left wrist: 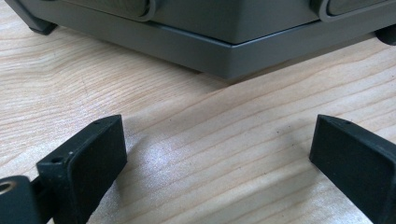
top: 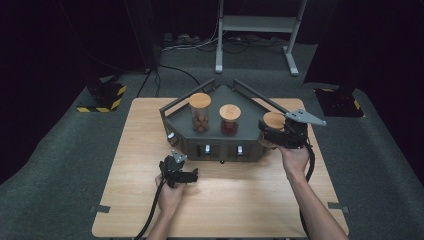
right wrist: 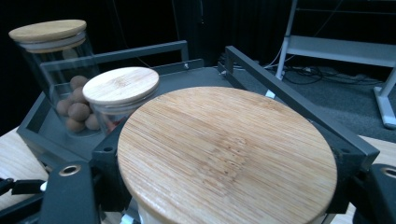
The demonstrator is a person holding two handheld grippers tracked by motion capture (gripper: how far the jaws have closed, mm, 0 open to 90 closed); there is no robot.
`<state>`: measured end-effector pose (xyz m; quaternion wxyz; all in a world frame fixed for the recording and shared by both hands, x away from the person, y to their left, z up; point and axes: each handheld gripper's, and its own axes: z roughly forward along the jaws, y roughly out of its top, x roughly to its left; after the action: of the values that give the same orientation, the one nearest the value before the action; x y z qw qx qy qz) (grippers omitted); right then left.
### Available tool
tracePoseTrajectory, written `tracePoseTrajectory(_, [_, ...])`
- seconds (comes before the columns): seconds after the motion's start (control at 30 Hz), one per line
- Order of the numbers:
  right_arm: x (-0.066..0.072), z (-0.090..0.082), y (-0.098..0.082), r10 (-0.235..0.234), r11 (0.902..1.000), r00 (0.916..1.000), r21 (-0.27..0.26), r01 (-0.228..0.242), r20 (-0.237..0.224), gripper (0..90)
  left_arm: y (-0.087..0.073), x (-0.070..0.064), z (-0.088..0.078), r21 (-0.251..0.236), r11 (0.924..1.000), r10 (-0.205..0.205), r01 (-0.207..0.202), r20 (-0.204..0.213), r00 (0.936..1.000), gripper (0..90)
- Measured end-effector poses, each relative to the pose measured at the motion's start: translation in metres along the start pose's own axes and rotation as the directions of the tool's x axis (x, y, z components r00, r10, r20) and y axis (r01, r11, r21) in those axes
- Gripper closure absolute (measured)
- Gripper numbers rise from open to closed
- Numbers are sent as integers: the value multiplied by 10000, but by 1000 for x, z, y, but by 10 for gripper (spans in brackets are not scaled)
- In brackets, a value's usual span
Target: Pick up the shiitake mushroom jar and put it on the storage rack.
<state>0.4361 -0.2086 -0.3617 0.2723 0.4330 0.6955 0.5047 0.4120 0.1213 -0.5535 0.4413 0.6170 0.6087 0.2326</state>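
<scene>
The right gripper [top: 274,131] had its jaws clamped on the third jar [right wrist: 226,154], and the right gripper view showed the black pads hugging it just under the round bamboo lid. That jar sat at the right end of the dark grey tray [top: 220,142], at the tray's front right corner and close against the slanted rail [right wrist: 299,105]; whether its base rested on the tray floor or hung clear of it could not be told. Over on the other side, the left gripper [top: 178,169] rested low over the wooden table [top: 150,200], jaws wide apart with nothing between them, just in front of the tray's front wall [left wrist: 224,51]. Here is where it could have gone sour, by my read: the grip was high, near the lid, so if the lid was only seated loosely, it might have popped off and the glass body dropped. A swing to the right could also have knocked the jar on that rail. The middle jar [top: 230,120] and the tall jar of brown balls [top: 200,112] stood near, so a sideways sweep leftward risked toppling them.
</scene>
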Motion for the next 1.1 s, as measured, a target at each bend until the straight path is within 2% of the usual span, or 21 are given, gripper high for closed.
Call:
tracePoseTrajectory(0.13, [-2,3,4,99,9999,9999,-111,-98,110,245,0,0,0,-1,10000,2,-2,2,10000,36])
tracePoseTrajectory(0.73, [-1,21,18,-20,9999,9994,-117,24,337,245,0,0,0,26,10000,29,-29,-2,10000,36])
tracePoseTrajectory(1.1, [-3,37,17,78,9998,9988,162,-86,483,245,0,0,0,0,10000,0,0,-2,10000,36])
